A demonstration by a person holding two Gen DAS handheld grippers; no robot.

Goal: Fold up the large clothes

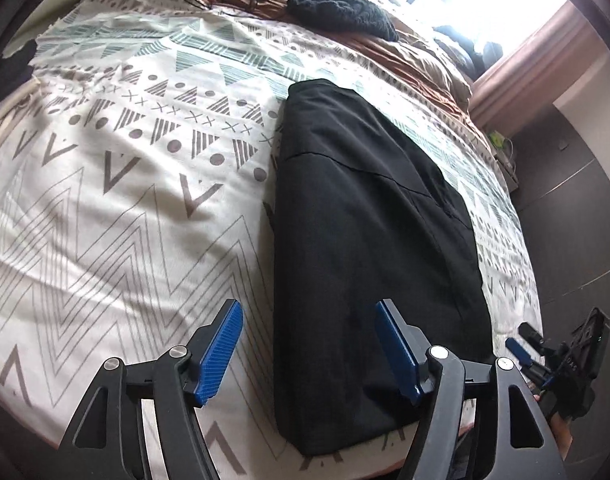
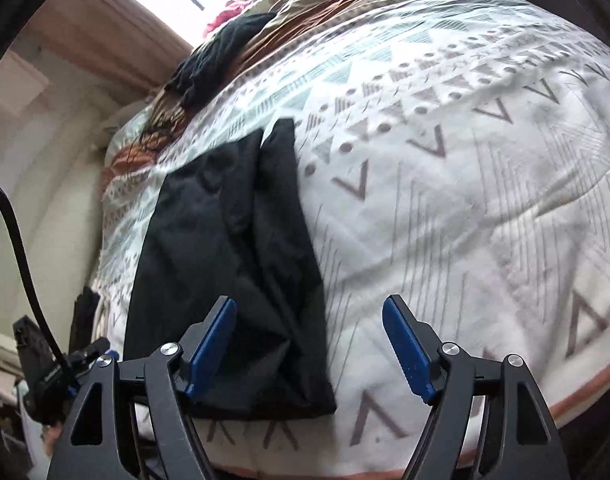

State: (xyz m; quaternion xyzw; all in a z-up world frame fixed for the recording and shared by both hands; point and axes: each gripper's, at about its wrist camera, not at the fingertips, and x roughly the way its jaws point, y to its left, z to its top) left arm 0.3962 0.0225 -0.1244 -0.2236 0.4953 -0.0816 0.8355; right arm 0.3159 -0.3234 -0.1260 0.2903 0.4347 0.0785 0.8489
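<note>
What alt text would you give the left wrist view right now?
A black garment, folded into a long narrow panel, lies flat on a bed with a patterned duvet. The left hand-held gripper hovers open above its near end, blue pads apart and holding nothing. The right hand-held gripper shows at the lower right edge.

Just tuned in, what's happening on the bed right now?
A person holds a gripper in each hand over a bed with a patterned cover. A black garment lies folded into a long narrow strip near the bed's edge. The left gripper and right gripper are both open and hold nothing, poised above the strip's near end.
</note>
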